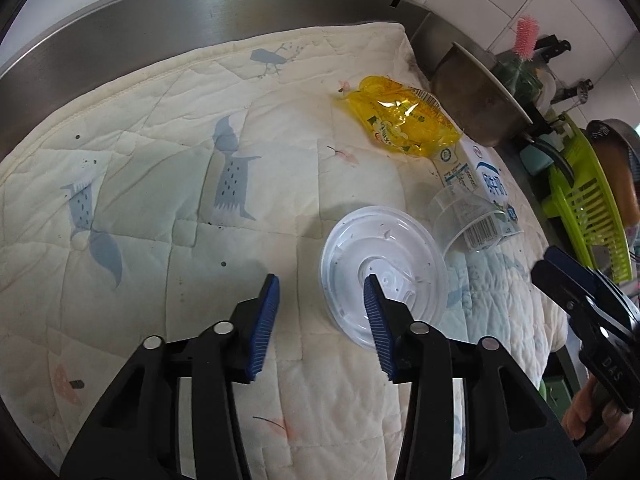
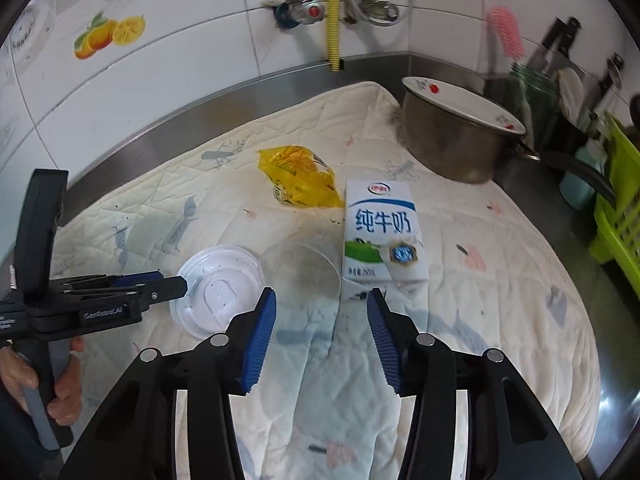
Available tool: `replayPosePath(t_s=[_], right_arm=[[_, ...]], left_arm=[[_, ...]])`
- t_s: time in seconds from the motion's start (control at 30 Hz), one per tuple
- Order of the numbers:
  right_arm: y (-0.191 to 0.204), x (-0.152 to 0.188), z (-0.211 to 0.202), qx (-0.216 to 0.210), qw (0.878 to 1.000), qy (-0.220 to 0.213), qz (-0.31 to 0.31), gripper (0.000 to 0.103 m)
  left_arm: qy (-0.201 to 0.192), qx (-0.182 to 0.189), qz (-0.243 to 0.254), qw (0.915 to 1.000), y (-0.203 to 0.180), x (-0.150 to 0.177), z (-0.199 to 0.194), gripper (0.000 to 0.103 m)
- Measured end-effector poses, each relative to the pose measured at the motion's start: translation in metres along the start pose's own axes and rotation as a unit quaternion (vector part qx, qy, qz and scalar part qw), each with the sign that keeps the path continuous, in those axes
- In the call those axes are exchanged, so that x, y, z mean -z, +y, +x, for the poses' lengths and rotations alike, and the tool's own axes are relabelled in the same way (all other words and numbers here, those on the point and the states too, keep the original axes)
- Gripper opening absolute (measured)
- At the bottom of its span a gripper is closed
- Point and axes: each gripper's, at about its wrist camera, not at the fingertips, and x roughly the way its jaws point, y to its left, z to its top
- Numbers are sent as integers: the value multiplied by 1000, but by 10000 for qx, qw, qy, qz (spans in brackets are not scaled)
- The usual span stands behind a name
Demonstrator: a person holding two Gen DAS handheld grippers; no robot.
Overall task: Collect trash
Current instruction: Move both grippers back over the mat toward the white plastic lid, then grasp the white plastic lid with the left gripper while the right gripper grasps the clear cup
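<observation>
Plastic lid (image 1: 382, 268) flat on quilted desk (image 1: 160, 160), beside tipped cup (image 2: 300, 268), milk carton (image 2: 380, 232), yellow wrapper (image 2: 300, 180) | left gripper (image 1: 322, 292) part-open astride lid rim (edge grab likely) | right gripper (image 2: 322, 306) part-open, empty, facing cup/carton

The left gripper (image 1: 322, 282), black with ribbed blue pads (image 1: 264, 320), tilts steeply downward, its jaws parted with nothing pressed between them. The right gripper (image 2: 322, 296), of the same black-and-blue build, slants down likewise, jaws apart and empty. A bare hand (image 2: 60, 380) wraps the left handle.
</observation>
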Motion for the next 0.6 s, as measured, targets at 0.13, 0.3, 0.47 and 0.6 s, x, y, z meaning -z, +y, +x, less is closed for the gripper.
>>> replayPosePath(t_s=[0.13,0.3,0.47,0.6], right_arm=[[7,-6,10,108,9993,-16,-357,41],[9,-9,21,167,9984,35,-542,39],[10,-11,31,154,9976,83,-669,36],[13,-13,39,253,9960,111,-848,33]], left_arm=[[46,29,69,10000,1,0,5,34],[54,150,163,9997,0,0,10,27],[99,169,252,9995,-3,-2,17,24],[96,143,241,9996,-2,-3,20,8]])
